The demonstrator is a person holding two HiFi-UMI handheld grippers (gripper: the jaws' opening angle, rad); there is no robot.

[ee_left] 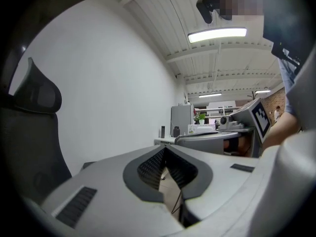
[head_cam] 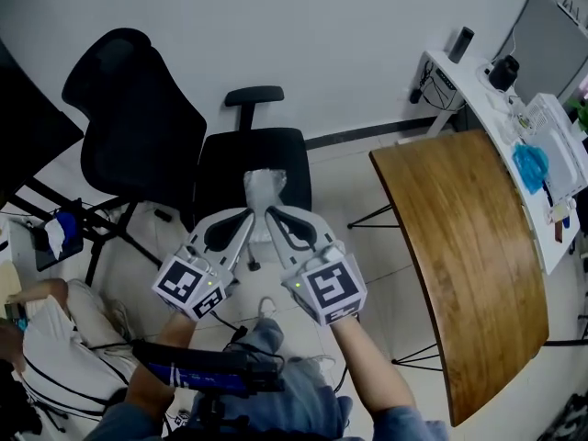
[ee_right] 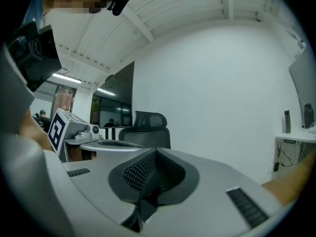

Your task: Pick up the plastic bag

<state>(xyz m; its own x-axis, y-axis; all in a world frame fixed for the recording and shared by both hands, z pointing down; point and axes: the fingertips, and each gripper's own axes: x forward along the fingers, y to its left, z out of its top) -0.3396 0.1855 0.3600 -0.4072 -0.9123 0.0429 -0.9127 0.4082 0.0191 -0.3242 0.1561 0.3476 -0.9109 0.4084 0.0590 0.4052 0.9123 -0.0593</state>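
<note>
Here, left gripper (head_cam: 248, 217) and right gripper (head_cam: 272, 217) jaws sit closed, empty.

Left tongs (head_cam: 249, 213) and right tongs (head_cam: 270, 213): grey, black pads (ee_left: 152, 166), 2 marker cubes (head_cam: 189, 286).

Two grippers show: the left gripper (head_cam: 248, 215) and the right gripper (head_cam: 271, 215). There is one plastic bag (head_cam: 264, 189). Two black office chairs stand here, a tall-backed chair (head_cam: 138, 108) and a smaller chair (head_cam: 220, 168). There is one wooden table (head_cam: 469, 246) and one white desk (head_cam: 478, 99).
</note>
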